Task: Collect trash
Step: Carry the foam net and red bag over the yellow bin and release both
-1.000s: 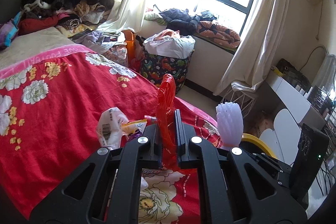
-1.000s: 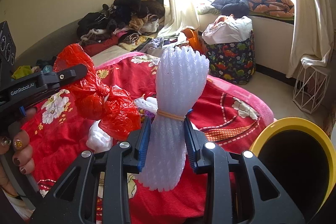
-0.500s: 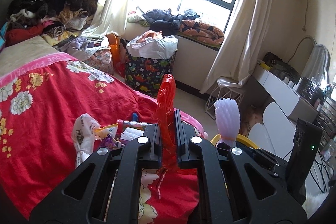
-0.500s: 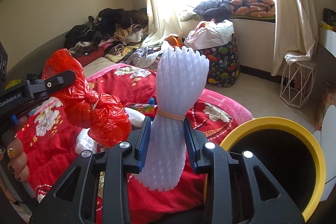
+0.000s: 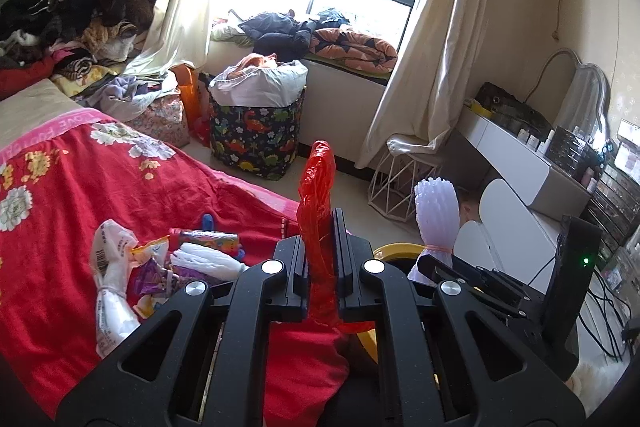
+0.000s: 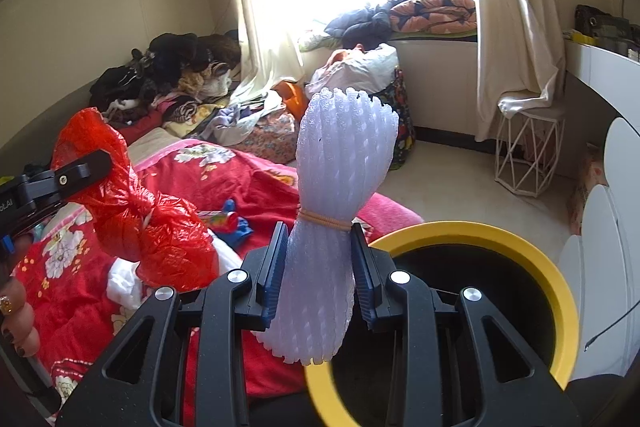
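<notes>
From your left wrist view, your left gripper (image 5: pixel 320 251) is pressed together on a thin neck of the red plastic bag (image 5: pixel 318 211), which stands up between the pads while the rest of it hangs below, out of sight behind the gripper. Pinching it by the gathered part looks deliberate: the bag stays bunched and nothing spills. On the red floral bedspread (image 5: pixel 80 195), near the foot edge of the bed, more litter waits: a tied white plastic bag (image 5: pixel 110 279), snack wrappers (image 5: pixel 156 267) and a coloured tube-like packet (image 5: pixel 204 238). Beyond the foot edge you can see part of the yellow rim of the bin (image 5: pixel 396 251), and just above it the white foam netting bundle (image 5: pixel 436 219) carried by your other hand.

From your right wrist view, your right gripper (image 6: pixel 320 267) is partly closed, pinching that foam netting bundle (image 6: pixel 340 195) just below its rubber band, so the pads bite where the bundle is tightest and it stands upright. The yellow-rimmed bin (image 6: pixel 552 275) sits low on the right, its dark mouth open directly under and beside the gripper; the bundle hangs at the bin's near rim. I judge you are bringing both pieces to it for dropping. The red bag (image 6: pixel 132 211) hangs to the left over the bedspread (image 6: pixel 224 179), so it has farther to go. Your fingers (image 6: pixel 16 311) show at the left edge.
</notes>
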`<act>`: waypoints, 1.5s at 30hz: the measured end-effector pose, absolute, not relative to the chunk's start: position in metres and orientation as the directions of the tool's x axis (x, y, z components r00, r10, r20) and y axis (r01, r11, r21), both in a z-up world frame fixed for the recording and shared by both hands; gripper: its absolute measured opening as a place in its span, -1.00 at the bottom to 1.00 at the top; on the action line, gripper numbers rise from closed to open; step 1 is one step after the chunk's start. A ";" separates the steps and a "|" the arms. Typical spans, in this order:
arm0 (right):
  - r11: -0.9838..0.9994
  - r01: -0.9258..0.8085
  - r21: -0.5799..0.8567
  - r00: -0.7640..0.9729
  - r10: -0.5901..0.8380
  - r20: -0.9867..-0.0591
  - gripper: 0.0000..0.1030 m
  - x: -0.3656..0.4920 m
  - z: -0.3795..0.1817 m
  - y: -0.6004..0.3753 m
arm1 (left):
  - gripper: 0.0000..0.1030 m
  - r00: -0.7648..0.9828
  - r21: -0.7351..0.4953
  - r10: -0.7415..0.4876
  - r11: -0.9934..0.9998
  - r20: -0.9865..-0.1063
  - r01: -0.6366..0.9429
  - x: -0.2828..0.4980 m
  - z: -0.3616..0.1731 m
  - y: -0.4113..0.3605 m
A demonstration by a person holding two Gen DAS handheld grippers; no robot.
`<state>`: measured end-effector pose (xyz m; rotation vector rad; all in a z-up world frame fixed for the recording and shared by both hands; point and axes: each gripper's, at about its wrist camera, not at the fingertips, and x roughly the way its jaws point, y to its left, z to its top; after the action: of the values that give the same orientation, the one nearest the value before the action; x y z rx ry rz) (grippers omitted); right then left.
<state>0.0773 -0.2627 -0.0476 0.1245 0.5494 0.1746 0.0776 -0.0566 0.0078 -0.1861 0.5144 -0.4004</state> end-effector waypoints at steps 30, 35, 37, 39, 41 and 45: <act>0.981 0.091 0.172 0.807 0.028 -0.590 -0.38 0.070 -0.069 -0.361 | -0.90 0.655 -0.265 -0.532 0.843 -0.536 0.468 0.088 -0.031 -0.158; 0.977 0.106 0.183 0.805 0.024 -0.593 -0.38 0.066 -0.073 -0.369 | -0.90 0.625 -0.283 -0.547 0.832 -0.556 0.477 0.091 -0.041 -0.172; 0.975 0.115 0.192 0.806 0.021 -0.592 -0.29 0.066 -0.073 -0.373 | -0.89 0.613 -0.285 -0.553 0.827 -0.564 0.484 0.093 -0.045 -0.177; 0.971 0.134 0.199 0.807 0.010 -0.590 0.04 0.065 -0.073 -0.377 | -0.71 0.604 -0.294 -0.558 0.824 -0.568 0.484 0.094 -0.048 -0.180; 0.967 0.146 0.210 0.811 0.005 -0.585 0.11 0.064 -0.073 -0.379 | 0.02 0.604 -0.315 -0.563 0.823 -0.564 0.473 0.095 -0.050 -0.176; 0.966 0.158 0.204 0.815 -0.011 -0.579 0.22 0.063 -0.073 -0.381 | 0.39 0.642 -0.309 -0.529 0.847 -0.555 0.431 0.094 -0.050 -0.164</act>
<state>0.0629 -0.3810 -0.0733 0.2495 0.6125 -0.0911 0.0937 -0.1638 -0.0495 -0.1537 0.6808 -0.5500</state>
